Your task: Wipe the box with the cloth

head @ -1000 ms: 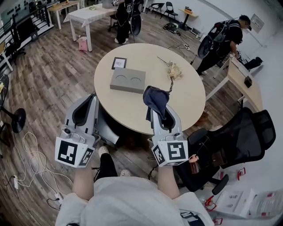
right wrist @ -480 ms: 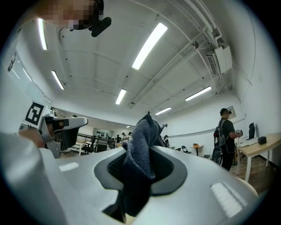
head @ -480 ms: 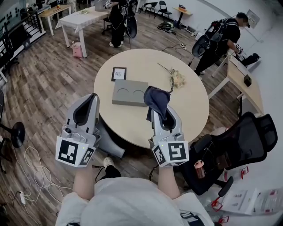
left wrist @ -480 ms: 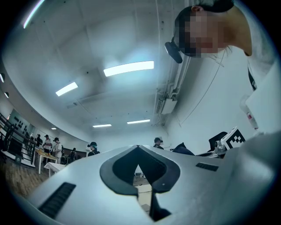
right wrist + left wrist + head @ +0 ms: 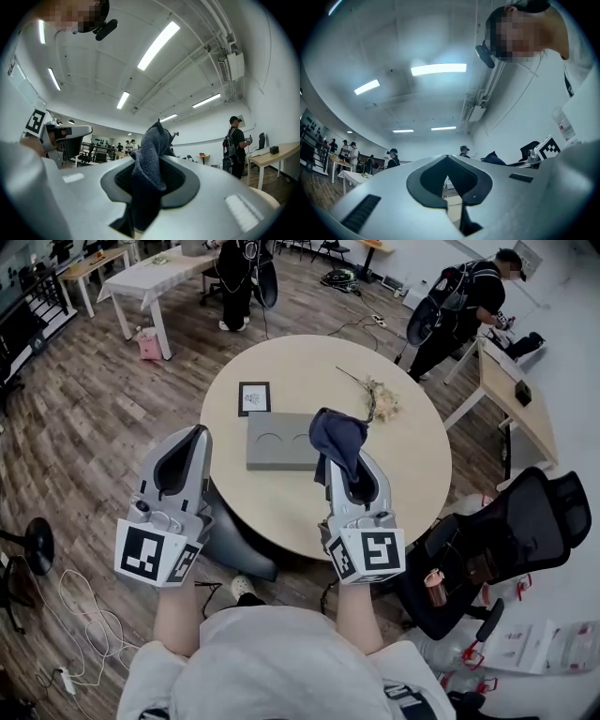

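One dark cloth [image 5: 337,437] in right tool [image 5: 345,470], near grey box [image 5: 279,440].

Cloth [image 5: 337,442] coarse-woven; box [image 5: 274,442] matt; table [image 5: 300,362] smooth.

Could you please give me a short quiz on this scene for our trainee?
1. True or false: the cloth lies on the box.
2. The left gripper holds: A the cloth, B the box, C nothing?
3. What does the box rest on?
Key: 1 false, the right gripper grips it above the box; 2 C; 3 the table.
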Tool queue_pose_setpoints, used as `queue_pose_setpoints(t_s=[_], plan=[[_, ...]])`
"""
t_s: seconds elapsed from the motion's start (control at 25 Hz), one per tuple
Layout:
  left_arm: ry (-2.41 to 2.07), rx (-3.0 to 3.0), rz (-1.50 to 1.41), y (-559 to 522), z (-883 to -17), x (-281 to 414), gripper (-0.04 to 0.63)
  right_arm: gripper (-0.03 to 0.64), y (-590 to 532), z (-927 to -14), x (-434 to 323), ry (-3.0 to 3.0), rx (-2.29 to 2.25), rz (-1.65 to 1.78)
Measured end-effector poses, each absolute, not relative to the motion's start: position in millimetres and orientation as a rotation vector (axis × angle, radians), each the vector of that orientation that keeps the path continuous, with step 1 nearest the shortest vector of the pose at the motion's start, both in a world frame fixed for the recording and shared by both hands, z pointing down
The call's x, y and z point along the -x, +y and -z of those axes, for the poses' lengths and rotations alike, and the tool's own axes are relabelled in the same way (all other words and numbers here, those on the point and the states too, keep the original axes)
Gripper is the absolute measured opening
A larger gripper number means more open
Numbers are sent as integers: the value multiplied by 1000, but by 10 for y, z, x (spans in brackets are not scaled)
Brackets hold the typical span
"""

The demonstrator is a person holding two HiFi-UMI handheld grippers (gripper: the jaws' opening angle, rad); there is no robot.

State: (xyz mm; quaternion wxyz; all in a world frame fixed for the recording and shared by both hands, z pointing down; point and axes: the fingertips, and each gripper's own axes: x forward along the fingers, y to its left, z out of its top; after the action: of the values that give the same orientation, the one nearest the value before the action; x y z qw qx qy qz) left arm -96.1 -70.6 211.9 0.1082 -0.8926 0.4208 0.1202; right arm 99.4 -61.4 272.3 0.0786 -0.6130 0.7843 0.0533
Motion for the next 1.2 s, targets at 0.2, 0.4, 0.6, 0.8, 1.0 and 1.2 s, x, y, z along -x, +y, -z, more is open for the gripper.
queue_pose_setpoints(t_s=[0.2,0.4,0.6,0.8,1.0,1.2], plan=[[1191,2661,-350,-993,-2162,1055,2,94,-823,-2767,-902,2311,1889,-148],[1147,2692,-345,-1223,-2205,1157,2,94,-984,-2808,-801,2284,1940,-139],[1101,2742,-338,-1429,-2329,1192,2,94,-1112,-2891,-703,2273,1980,-117],[1067,2797,-336,-1564,-2473,1173,2,94,-1192,-2988,-642,2273,2008,-78],[1053,2830,-328,-1657,-2573,1116,2,94,-1282,-3065,-647,2293,2030,-55],[1073,2840,-324,-1744,-2631,1085,2,94,-1435,-3112,-671,2324,2022,-29]])
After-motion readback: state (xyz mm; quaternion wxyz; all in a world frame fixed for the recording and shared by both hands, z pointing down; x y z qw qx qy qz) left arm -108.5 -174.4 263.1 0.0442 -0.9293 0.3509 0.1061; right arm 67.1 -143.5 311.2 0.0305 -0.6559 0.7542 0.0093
